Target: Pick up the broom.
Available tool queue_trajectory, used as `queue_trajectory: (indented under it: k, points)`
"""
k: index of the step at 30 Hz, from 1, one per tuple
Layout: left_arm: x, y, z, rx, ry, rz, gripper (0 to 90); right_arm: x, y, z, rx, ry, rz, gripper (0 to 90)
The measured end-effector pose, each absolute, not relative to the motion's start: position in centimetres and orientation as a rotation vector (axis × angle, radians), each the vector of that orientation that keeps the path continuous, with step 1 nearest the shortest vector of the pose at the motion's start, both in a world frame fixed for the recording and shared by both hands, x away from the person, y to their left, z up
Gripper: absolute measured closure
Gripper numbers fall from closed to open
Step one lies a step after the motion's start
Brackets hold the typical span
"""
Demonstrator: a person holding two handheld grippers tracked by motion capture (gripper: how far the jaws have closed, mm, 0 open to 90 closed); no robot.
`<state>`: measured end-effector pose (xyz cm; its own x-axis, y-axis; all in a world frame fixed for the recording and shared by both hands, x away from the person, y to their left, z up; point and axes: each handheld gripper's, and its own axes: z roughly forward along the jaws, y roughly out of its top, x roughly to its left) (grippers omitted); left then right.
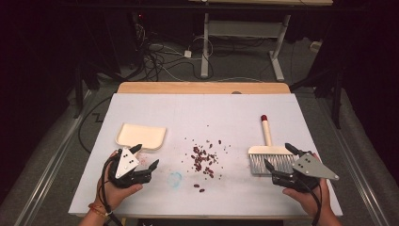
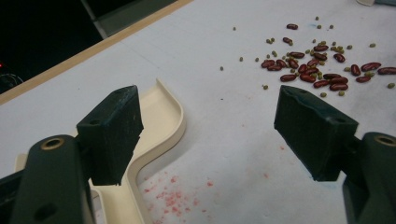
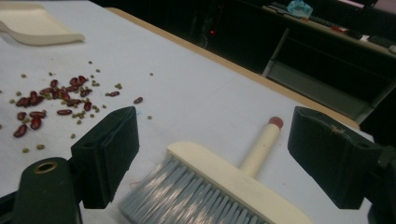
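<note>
A cream dustpan [image 1: 141, 135] lies on the white table top at the left; its curved rim [image 2: 161, 126] runs beside my left jaw in the left gripper view. My left gripper [image 1: 147, 157] is open just in front of the dustpan, nothing between its jaws. Red beans and small green peas [image 1: 203, 160] lie scattered mid-table, also as beans [image 2: 317, 70] and beans [image 3: 51, 100] in the gripper views. A hand brush [image 1: 269, 151] with grey bristles, cream handle and red tip lies at the right. My right gripper [image 1: 278, 156] is open, its jaws straddling the brush head [image 3: 219, 186] without touching.
The white sheet [image 1: 207, 113] covers a wooden table whose far edge [image 1: 202, 87] shows. A blue smudge [image 1: 175, 179] and reddish stains [image 2: 168, 198] mark the sheet. Beyond the table are cables on the floor and white desk legs [image 1: 205, 47].
</note>
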<state>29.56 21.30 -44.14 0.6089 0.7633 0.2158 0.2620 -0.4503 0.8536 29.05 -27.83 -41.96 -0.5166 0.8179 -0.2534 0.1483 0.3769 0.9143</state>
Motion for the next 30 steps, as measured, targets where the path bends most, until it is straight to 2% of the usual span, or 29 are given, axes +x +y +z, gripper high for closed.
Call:
queue_trajectory:
  k: [19,26,30]
  points:
    - [29.5,20.6,-44.8,2.077,0.804,0.743,23.0,31.9,-28.4,-41.4,0.981,1.941,1.106,16.5]
    - [29.6,20.5,-45.2,2.098,0.831,0.732,22.6,35.9,-28.0,-40.4,1.124,2.009,0.993,17.0]
    - [29.6,20.4,-45.3,2.107,0.823,0.725,22.6,40.3,-27.9,-40.9,1.247,2.136,0.952,17.2]
